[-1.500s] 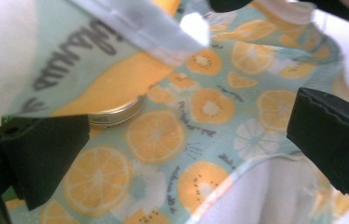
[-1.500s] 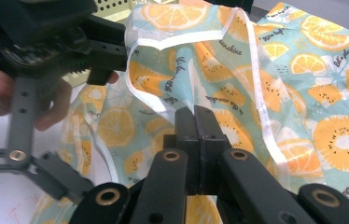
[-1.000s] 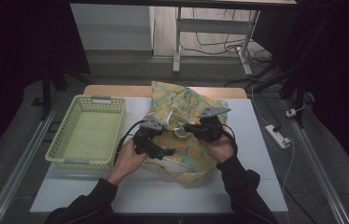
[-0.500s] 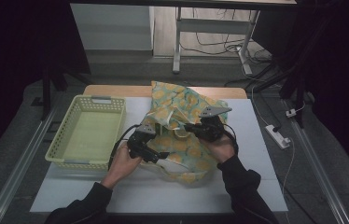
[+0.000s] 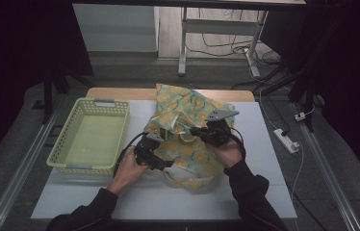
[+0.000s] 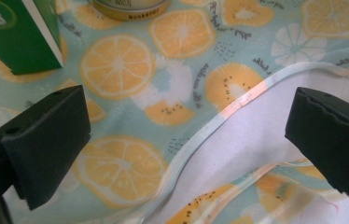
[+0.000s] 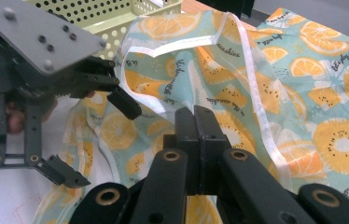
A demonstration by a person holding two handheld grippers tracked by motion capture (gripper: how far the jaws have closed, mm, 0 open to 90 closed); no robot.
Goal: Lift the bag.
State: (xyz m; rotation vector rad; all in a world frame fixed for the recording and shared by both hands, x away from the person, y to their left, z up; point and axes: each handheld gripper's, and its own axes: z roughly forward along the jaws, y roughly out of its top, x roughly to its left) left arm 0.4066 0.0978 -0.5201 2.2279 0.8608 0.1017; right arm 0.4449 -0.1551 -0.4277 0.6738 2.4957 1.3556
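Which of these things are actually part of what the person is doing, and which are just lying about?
In use:
- fruit-print bag
- left tongs, open over the bag's white-edged rim
- right tongs, shut
- green carton and tin on the fabric

Lying about:
- yellow-green basket
- power strip on the floor

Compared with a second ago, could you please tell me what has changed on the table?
The left claw has sunk toward the near edge of the fruit-print bag, jaws open around its white-trimmed rim without pinching it. The right claw stays shut at the bag's opening, and the green basket has not moved.
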